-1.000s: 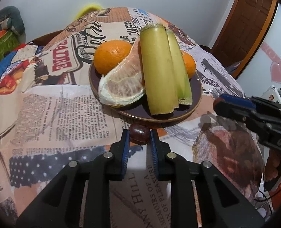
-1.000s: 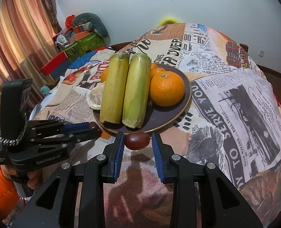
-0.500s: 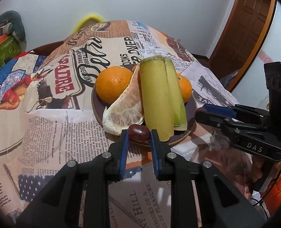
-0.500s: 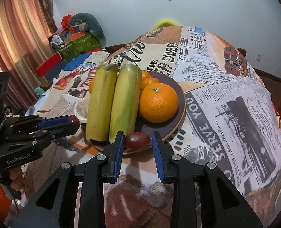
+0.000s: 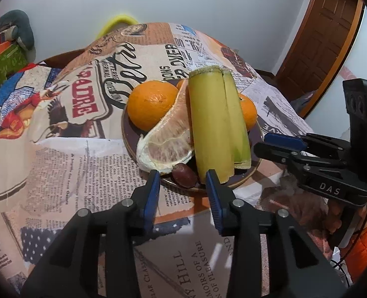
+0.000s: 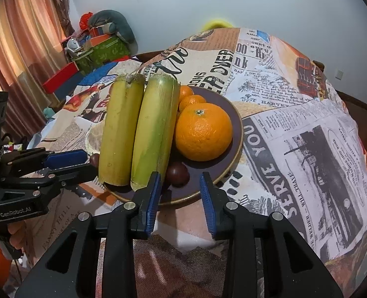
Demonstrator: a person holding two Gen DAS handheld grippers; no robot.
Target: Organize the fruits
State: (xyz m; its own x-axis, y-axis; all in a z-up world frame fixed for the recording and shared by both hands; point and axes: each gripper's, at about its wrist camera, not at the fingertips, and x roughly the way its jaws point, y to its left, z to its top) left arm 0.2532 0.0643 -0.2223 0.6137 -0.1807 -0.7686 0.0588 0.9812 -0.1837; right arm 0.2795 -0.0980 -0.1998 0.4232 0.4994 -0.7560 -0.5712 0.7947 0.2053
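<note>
A dark brown plate (image 5: 254,134) (image 6: 223,104) holds two yellow-green sugarcane pieces (image 5: 212,126) (image 6: 154,129), oranges (image 5: 151,104) (image 6: 203,131) and a peeled pomelo wedge (image 5: 168,146). My left gripper (image 5: 182,182) is open at the plate's near rim; a dark red date (image 5: 184,175) lies on the plate just past its fingertips. My right gripper (image 6: 179,183) is open at the plate's near rim; a second dark red date (image 6: 177,170) lies on the plate between and beyond its fingertips. Each gripper shows in the other's view (image 5: 282,141) (image 6: 66,156).
The table wears a newspaper-print cloth (image 6: 307,136) that drops off at the right. Cluttered boxes and a cushion (image 6: 101,42) stand at the back left by a curtain. A wooden door (image 5: 332,24) is at the far right.
Both grippers moved forward to the plate and opened. Each date was let go and now lies on the plate's near side.
</note>
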